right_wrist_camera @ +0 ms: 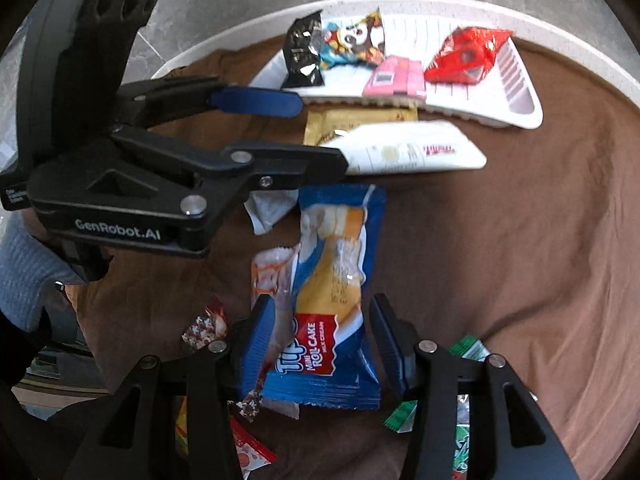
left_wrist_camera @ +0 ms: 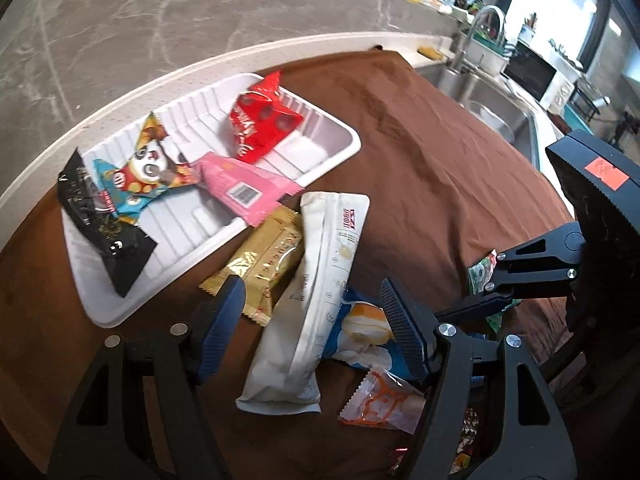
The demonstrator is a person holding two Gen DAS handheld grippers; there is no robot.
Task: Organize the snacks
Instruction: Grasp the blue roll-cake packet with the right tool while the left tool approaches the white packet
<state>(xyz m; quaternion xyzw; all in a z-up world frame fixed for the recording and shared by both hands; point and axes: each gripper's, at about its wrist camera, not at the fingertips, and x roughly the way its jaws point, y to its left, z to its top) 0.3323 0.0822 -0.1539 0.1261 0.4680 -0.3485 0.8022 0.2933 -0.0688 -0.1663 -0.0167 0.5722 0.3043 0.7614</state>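
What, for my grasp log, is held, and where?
Nothing. The right gripper stands open around the lower half of the blue roll cake packet, the left gripper open around the white packet.

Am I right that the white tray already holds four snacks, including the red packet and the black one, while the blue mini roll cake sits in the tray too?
Not quite. The right wrist view shows the blue mini roll cake lying on the brown cloth, between the open right hand-held gripper's fingers, not in the white tray. The red packet and black packet are in the tray.
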